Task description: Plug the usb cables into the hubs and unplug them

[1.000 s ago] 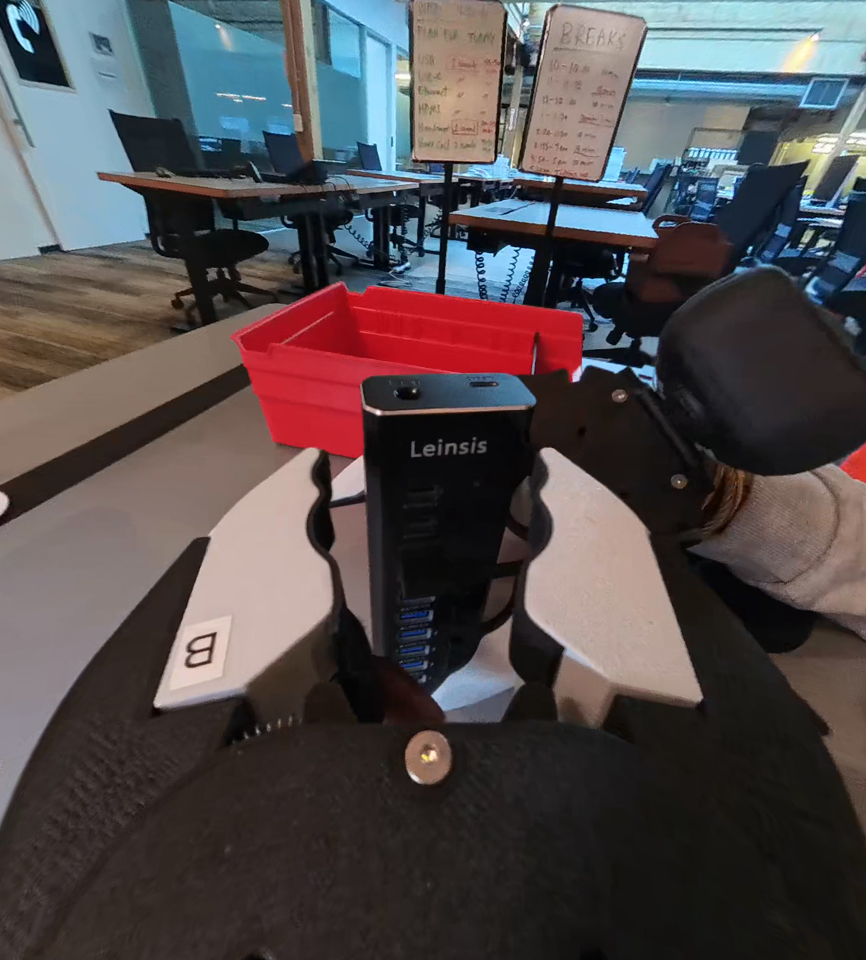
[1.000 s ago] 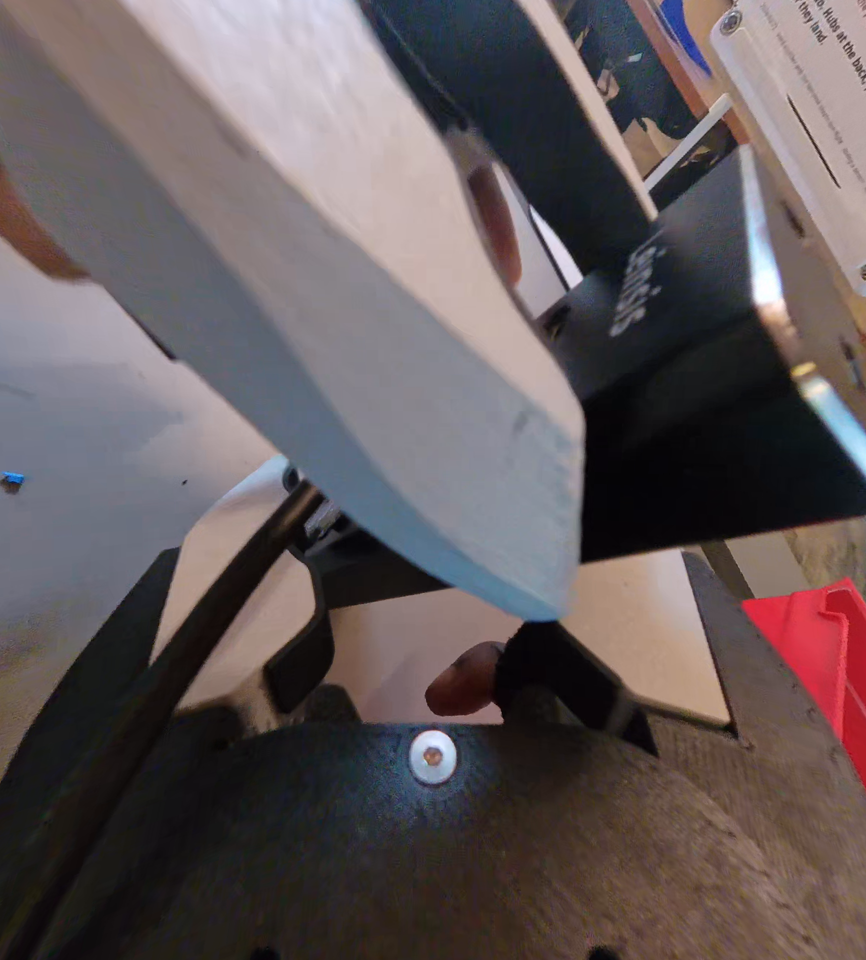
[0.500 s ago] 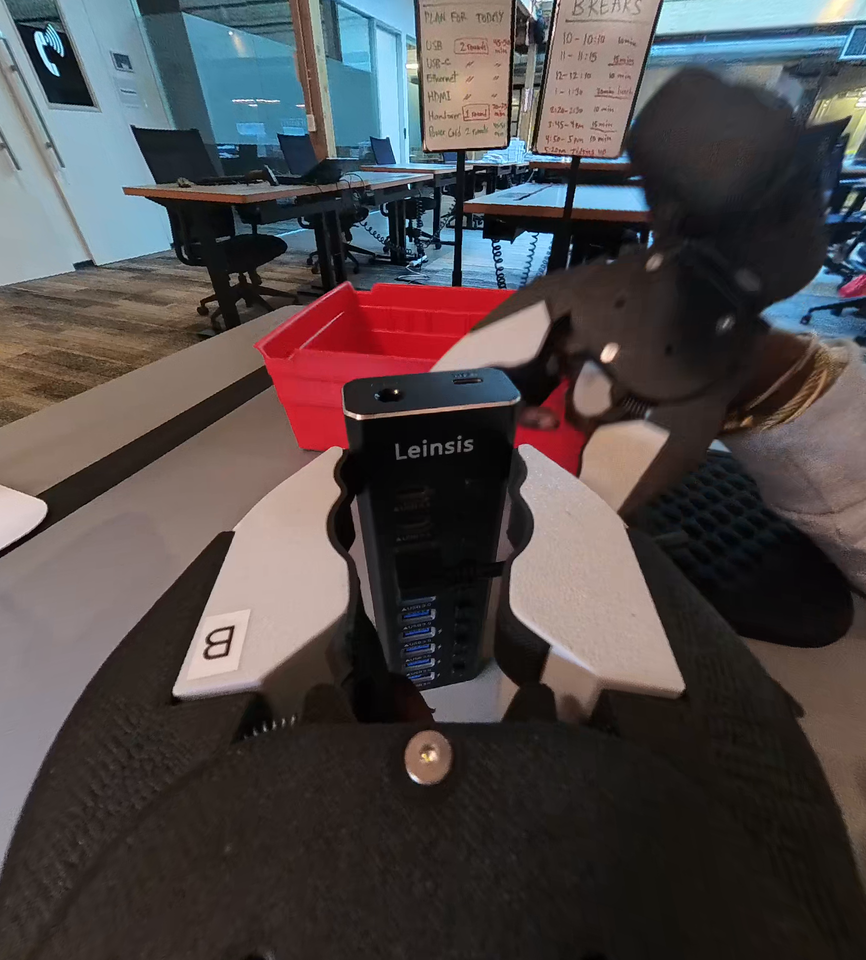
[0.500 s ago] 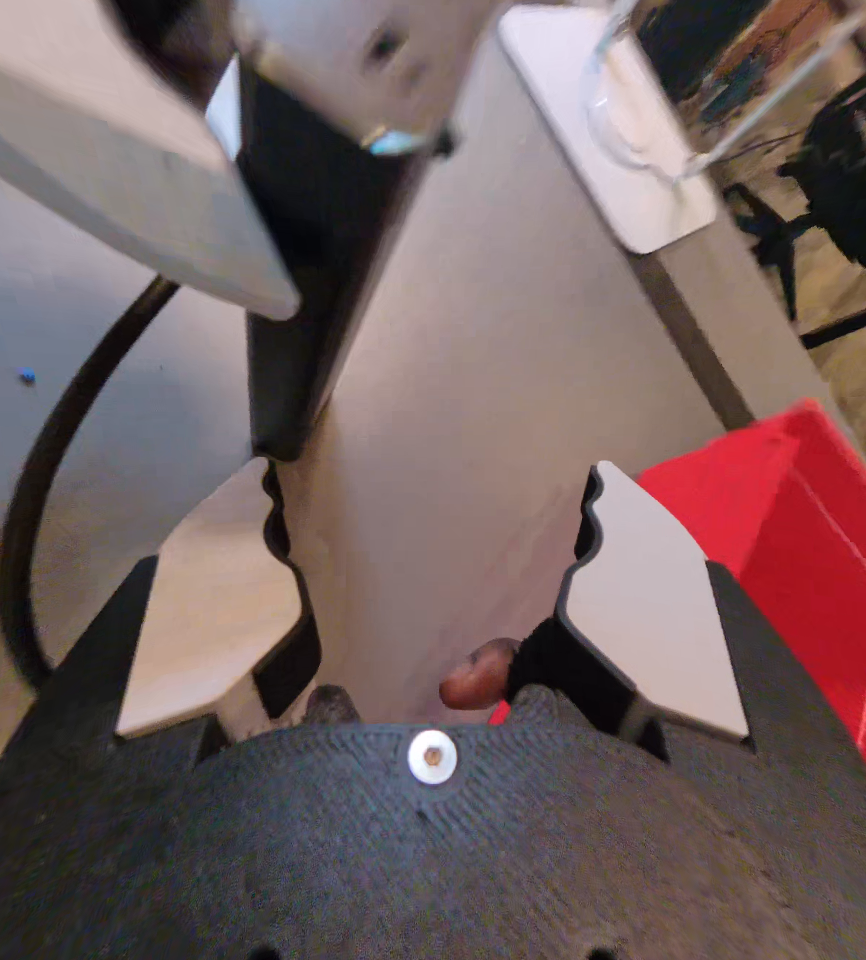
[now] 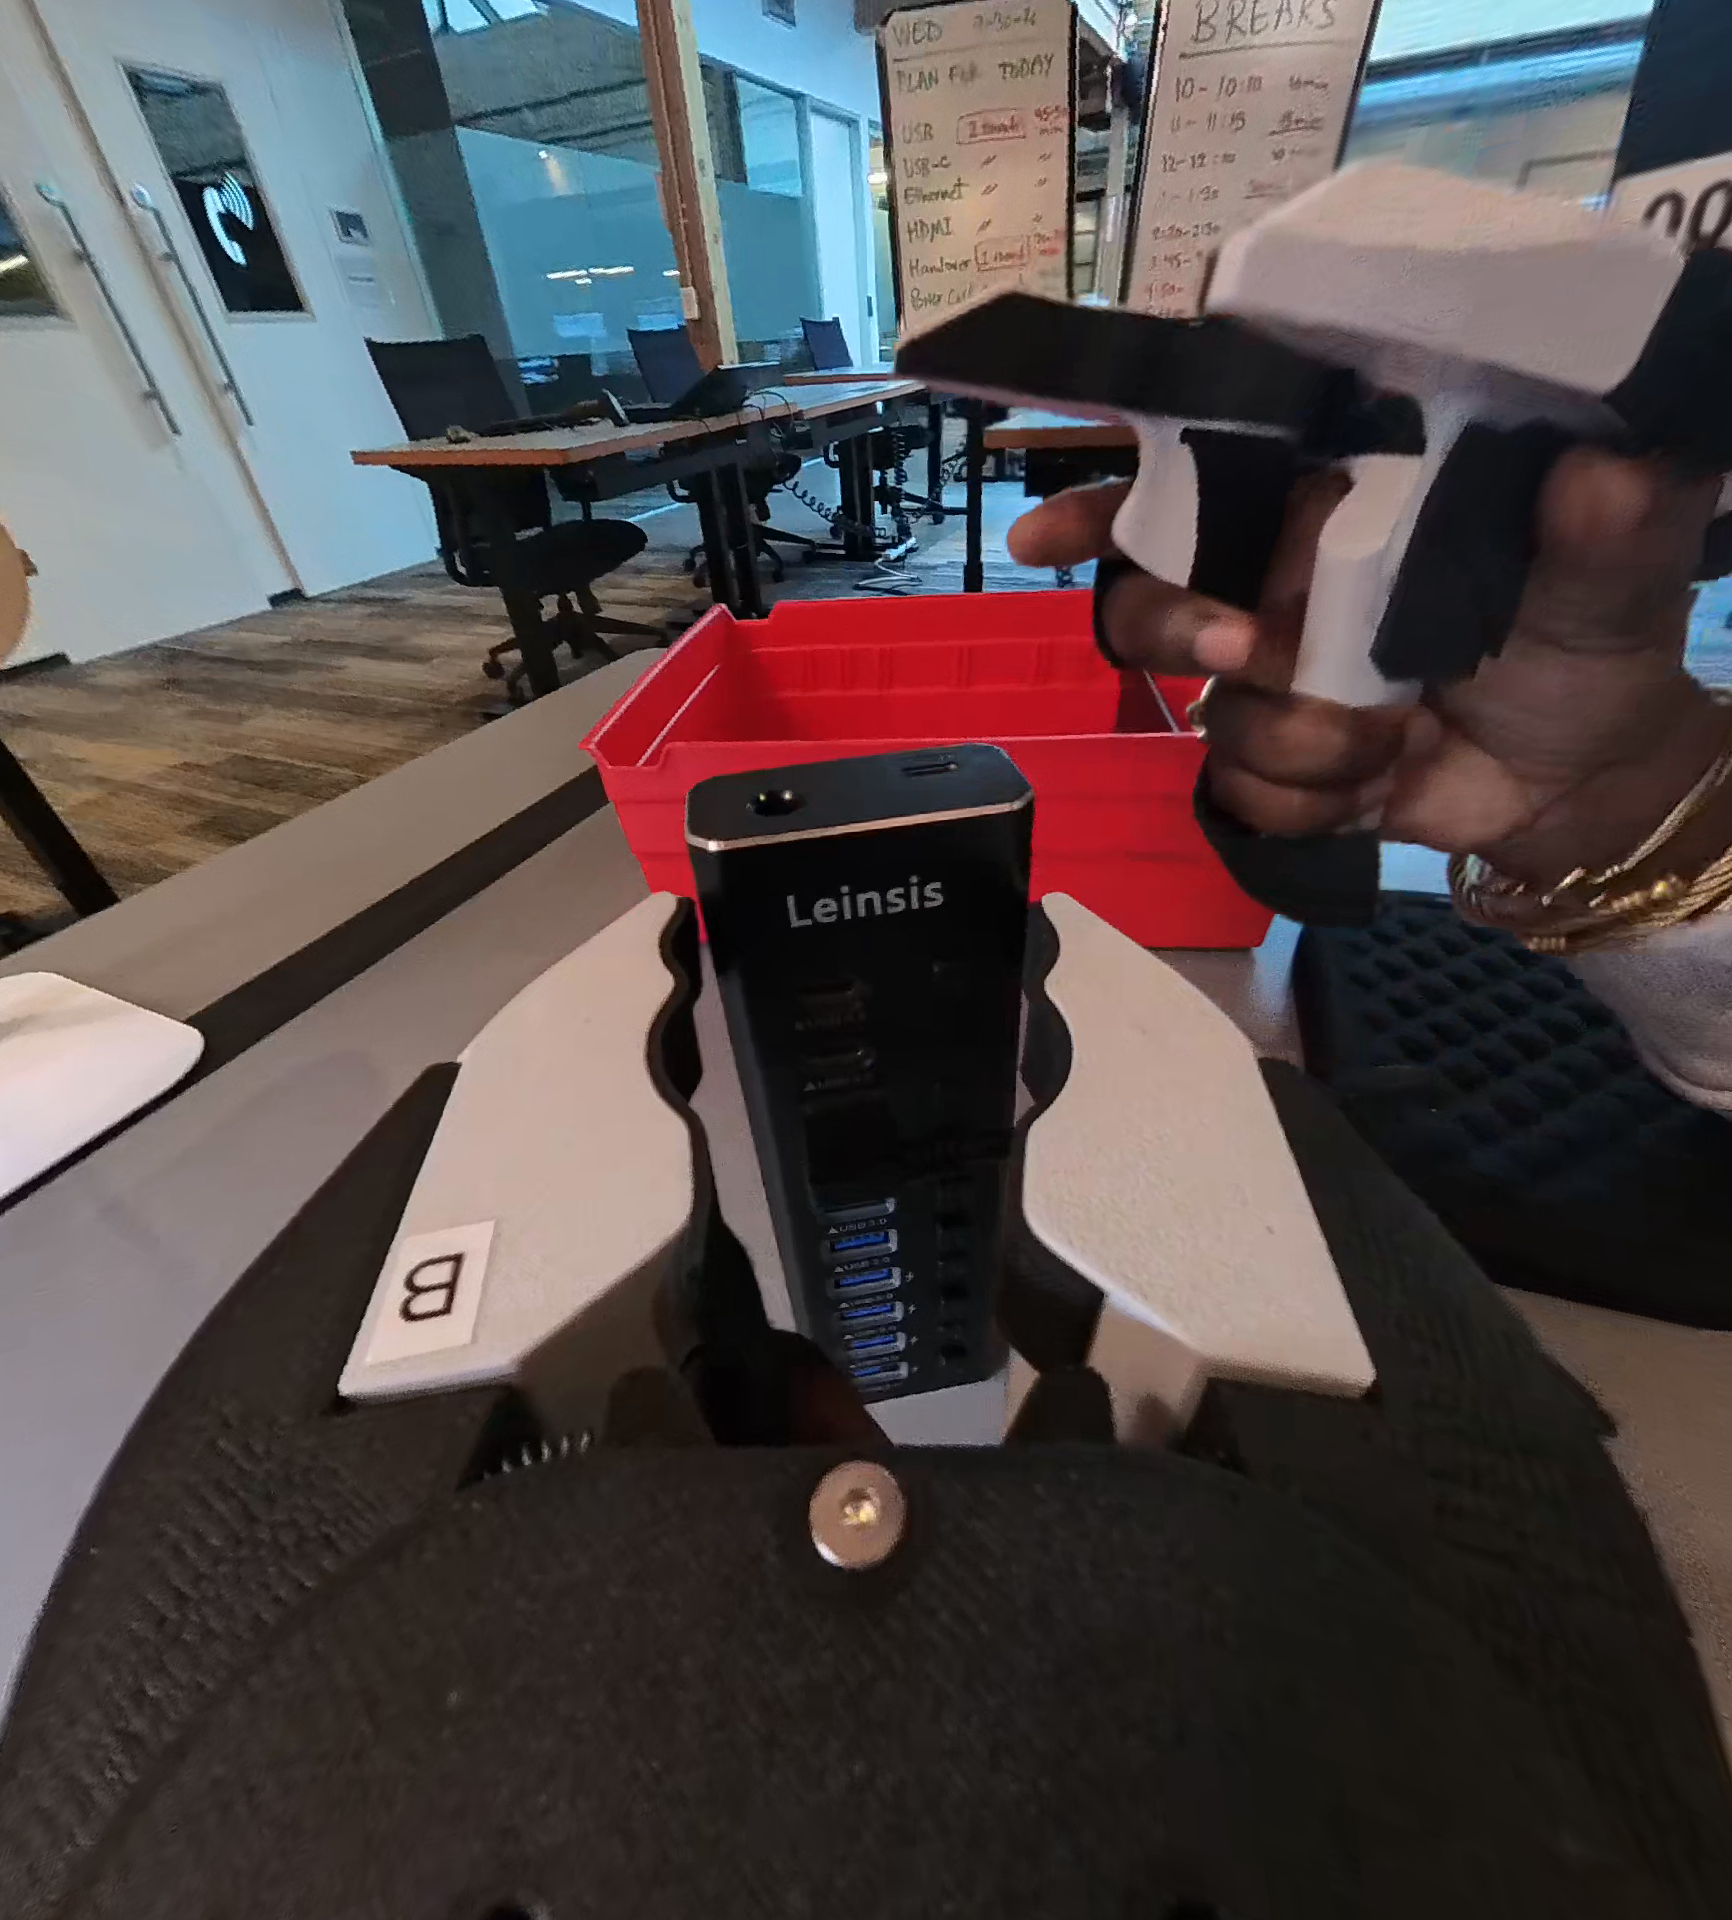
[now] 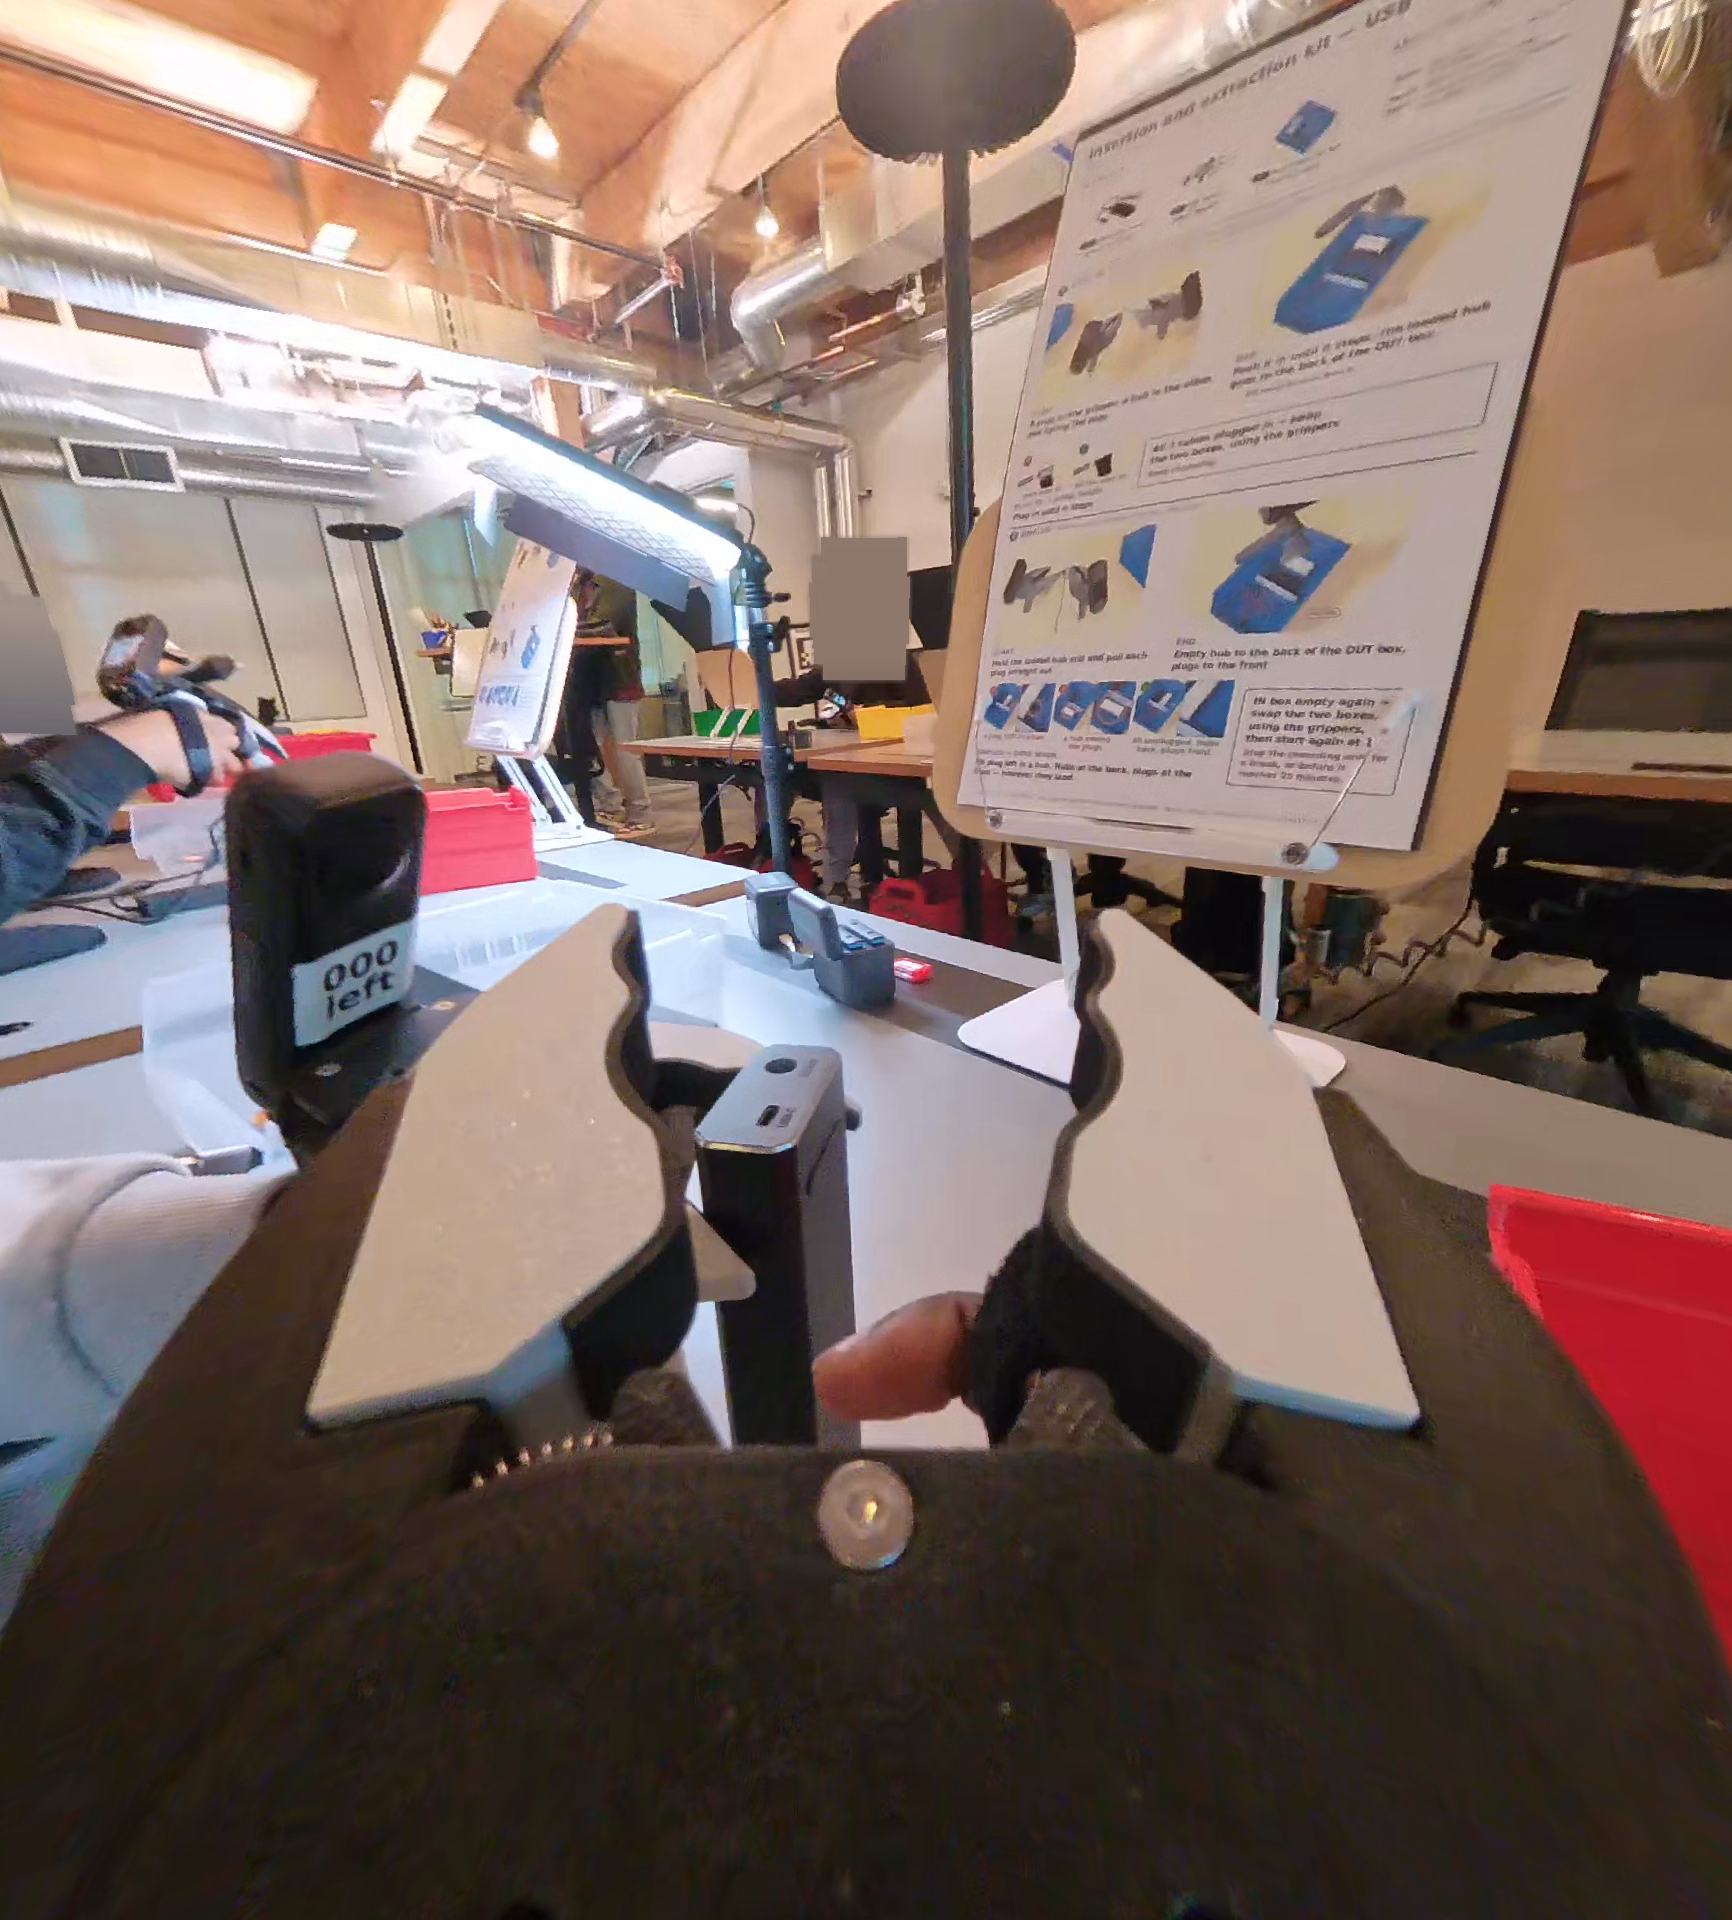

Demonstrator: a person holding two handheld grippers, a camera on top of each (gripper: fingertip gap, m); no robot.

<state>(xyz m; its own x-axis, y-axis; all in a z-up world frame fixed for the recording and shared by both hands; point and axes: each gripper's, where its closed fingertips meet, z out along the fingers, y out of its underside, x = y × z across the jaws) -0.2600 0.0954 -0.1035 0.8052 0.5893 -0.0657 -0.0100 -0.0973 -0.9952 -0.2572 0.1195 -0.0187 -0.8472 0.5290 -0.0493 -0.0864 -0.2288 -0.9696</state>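
Note:
My left gripper [image 5: 862, 914] is shut on a black USB hub [image 5: 857, 1039] and holds it upright above the grey table, its blue ports facing the camera. No cable shows in the hub. My right gripper [image 6: 857, 920] is open and empty, its fingers wide apart. It is raised to the right of the hub, and the hand [image 5: 1464, 707] holding it shows in the left wrist view. From the right wrist view the hub [image 6: 779, 1195] stands just beyond the open fingers, with the left gripper's camera [image 6: 322, 914] to its left.
A red bin [image 5: 945, 831] stands on the table behind the hub; it is also at the right of the right wrist view [image 6: 1651, 1403]. A black padded mat [image 5: 1464, 1091] lies to the right. An instruction board [image 6: 1236, 468] on a white stand is behind, with small grey devices [image 6: 841, 956] nearby. Tip to tip, the grippers are about 9 cm apart.
My right gripper has lifted from low beside the hub, away from a black cable, and now points level across the table. My left gripper still holds the hub upright.

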